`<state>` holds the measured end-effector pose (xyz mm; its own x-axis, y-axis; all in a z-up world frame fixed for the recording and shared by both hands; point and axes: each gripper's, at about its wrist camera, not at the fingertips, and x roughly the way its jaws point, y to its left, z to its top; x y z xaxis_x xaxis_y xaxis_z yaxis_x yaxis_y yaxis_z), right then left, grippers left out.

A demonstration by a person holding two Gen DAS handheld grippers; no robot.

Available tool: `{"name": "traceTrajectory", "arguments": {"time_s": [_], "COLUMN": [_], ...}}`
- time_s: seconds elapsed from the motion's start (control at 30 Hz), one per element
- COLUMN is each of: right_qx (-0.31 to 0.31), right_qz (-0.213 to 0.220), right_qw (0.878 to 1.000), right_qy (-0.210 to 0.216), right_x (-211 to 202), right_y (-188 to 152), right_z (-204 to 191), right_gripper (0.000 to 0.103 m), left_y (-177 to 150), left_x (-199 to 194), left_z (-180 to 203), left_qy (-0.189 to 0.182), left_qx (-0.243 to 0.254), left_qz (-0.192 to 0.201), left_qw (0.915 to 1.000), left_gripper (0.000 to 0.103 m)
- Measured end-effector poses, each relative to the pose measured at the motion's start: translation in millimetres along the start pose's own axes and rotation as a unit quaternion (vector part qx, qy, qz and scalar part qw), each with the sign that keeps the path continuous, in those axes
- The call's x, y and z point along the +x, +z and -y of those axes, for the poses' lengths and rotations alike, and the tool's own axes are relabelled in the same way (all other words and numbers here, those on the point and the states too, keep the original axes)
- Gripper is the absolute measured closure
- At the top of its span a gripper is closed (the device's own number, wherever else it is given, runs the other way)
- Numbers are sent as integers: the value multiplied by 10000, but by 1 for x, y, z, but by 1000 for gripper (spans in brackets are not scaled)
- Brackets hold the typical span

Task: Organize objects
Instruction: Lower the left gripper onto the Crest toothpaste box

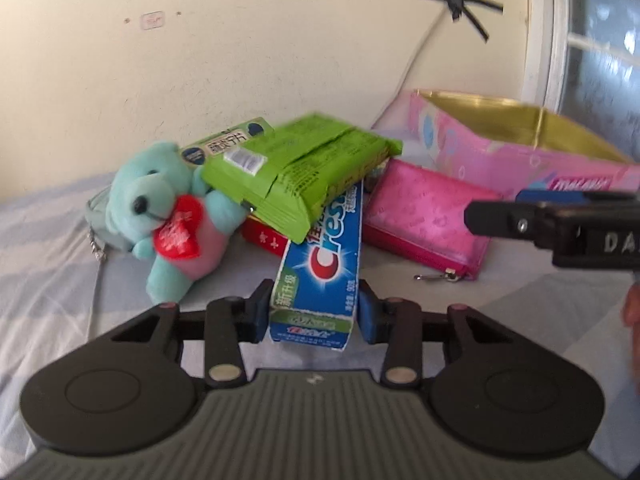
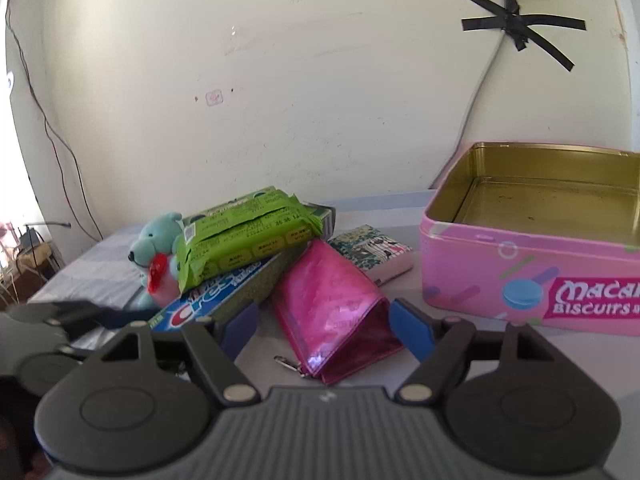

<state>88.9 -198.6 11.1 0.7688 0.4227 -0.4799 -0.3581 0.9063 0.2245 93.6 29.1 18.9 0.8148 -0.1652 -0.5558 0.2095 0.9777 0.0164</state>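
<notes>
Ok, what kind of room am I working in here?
Probably a bedroom at home: the things lie on a striped bedsheet against a scuffed painted wall, with a cable taped up beside a window frame.

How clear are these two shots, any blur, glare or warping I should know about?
Left wrist view: motion blur softens the green snack packs and the pink biscuit tin; the window at right is hazy and bright. Right wrist view: sharper, with readable tin lettering, but the far left edge is blown out by daylight. Both: fisheye bending curves the wall edges.
</notes>
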Motion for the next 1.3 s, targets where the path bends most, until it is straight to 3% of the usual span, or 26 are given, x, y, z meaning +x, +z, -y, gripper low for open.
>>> {"name": "traceTrajectory", "arguments": {"time_s": [0.17,0.37,0.5,0.57,0.6,0.63,0.7,0.77,0.83,0.87,1.0,1.13,1.3], "right_qx": [-213,-458,-816,-822,-815,-882,-1139,-1463,-1808,-1763,-1560,-1280,-1127], "right_qz": [56,-231,-567,-861,-866,-875,-736,-242,266,344,282,-276,-628], "right_qw": [9997,9958,9876,9819,9805,9790,9826,9876,9830,9837,9840,9755,9783], "right_qy": [90,759,1214,1476,1564,1614,1273,514,-148,-108,818,1766,1619], "right_x": [-7,-2,10,19,22,24,33,40,37,32,6,9,35], "right_y": [-2,-5,-13,-17,-17,-16,-8,-1,0,1,-5,-11,-15], "right_z": [-12,-40,-69,-79,-83,-87,-98,-106,-112,-112,-114,-122,-121], "right_gripper": [23,23,23,15,14,21,21,18,18,17,14,13,10], "left_y": [-35,-79,-99,-104,-104,-107,-107,-111,-114,-116,-118,-116,-115], "left_x": [-50,-102,-125,-129,-127,-128,-126,-127,-127,-126,-127,-125,-125], "left_z": [-32,-63,-85,-94,-98,-101,-107,-108,-107,-108,-117,-130,-131], "left_qy": [-439,-870,-851,-718,-604,-513,-474,-412,-370,-373,-351,-327,-3], "left_qx": [47,-135,-487,-667,-737,-822,-959,-964,-932,-945,-1104,-1256,-1352], "left_qz": [56,-37,25,37,21,5,10,63,78,68,109,115,108], "left_qw": [9990,9961,9952,9952,9954,9953,9943,9945,9949,9948,9932,9915,9908], "left_gripper": [60,60,58,56,55,53,52,51,50,49,48,47,48]}}
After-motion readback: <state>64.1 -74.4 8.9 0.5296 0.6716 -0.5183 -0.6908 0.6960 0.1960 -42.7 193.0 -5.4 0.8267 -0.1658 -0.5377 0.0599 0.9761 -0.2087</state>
